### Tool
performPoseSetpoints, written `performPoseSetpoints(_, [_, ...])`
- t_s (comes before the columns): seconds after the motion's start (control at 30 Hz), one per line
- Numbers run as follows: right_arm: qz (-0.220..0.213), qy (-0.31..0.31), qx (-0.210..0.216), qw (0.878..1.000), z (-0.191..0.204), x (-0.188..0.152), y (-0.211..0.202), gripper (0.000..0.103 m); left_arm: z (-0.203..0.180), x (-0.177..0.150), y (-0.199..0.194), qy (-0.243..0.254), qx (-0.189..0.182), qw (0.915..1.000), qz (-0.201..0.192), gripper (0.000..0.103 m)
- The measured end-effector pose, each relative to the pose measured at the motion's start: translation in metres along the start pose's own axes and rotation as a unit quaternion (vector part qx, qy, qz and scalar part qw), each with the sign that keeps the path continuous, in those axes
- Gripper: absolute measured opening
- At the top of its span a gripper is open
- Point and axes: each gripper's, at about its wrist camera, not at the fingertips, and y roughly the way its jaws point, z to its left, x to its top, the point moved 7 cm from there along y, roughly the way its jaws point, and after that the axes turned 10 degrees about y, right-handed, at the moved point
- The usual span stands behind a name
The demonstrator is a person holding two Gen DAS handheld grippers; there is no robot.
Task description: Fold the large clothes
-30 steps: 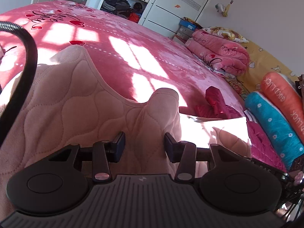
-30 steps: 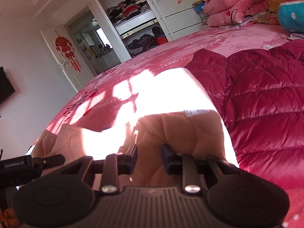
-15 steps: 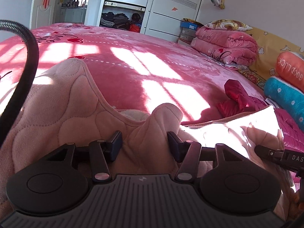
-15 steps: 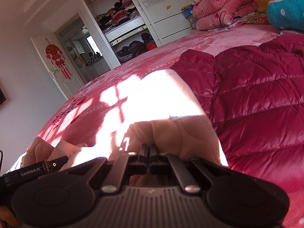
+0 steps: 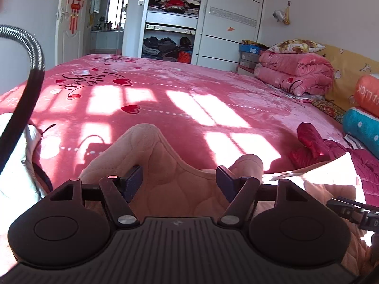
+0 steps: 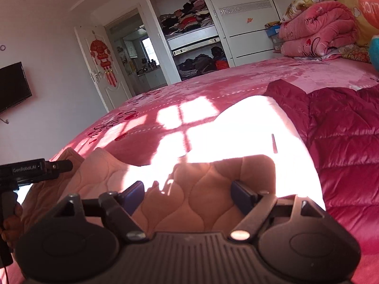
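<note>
**Both grippers wide over the pink garment on the bed**

Bedroom. A bed (image 5: 189, 99) with a pink heart-print cover fills the frame, barred with window light; an open wardrobe (image 5: 170, 23) of stacked clothes and a door stand behind it. Folded quilts (image 5: 293, 75) and rolled pillows line the headboard side.

Task item: a pink quilted garment (image 5: 170, 184) lies on the near edge of the bed, directly under both grippers. In the left view its edge rises in two humps with a scooped dip between them. In the right view part of it is in shade and the rest is washed out by sun, so the far edge cannot be read with certainty.

Left gripper (image 5: 178, 181): jaws spread wide, fabric showing between them, nothing clamped. Right gripper (image 6: 188, 195): likewise wide, held low over the shaded quilting, gripping nothing. Whether the pads touch the cloth cannot be determined.

A maroon down jacket (image 6: 343, 137) lies just beside the garment on the right; the two appear to touch or overlap at the boundary. A white item (image 5: 14, 161) sits at the far left.

Assessment: the grippers stand side by side along the near hem, probably to take or release it evenly. The fold looks incomplete. The jacket's closeness risks catching it in the next grasp.
</note>
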Motion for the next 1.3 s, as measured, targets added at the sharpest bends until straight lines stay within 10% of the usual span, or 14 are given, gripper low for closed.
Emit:
performPoseSetpoints(0.17, [0.003,-0.041,-0.017,0.999,0.004,-0.007,0.007,0.087,0.027,-0.018,0.016,0.036,0.073,0.9965,0.021,0.085])
performPoseSetpoints(0.4, [0.006,-0.07,-0.043,0.997,-0.001,-0.01,0.017,0.087,0.046,-0.029,0.029,0.008,0.067,0.9977,0.011,0.09])
performPoseSetpoints(0.57, [0.006,-0.061,-0.041,0.997,-0.005,-0.011,0.021,0.087,0.078,-0.046,0.042,-0.105,0.034,0.9934,0.033,0.103])
performPoseSetpoints(1.0, [0.007,-0.068,-0.042,0.997,0.0,-0.014,0.023,0.093,0.059,-0.029,0.021,-0.039,0.048,0.9971,0.046,0.103])
performPoseSetpoints(1.3, [0.001,-0.061,-0.035,0.998,0.004,-0.01,0.017,0.096,0.054,-0.013,0.019,0.005,0.051,0.9953,0.082,0.022])
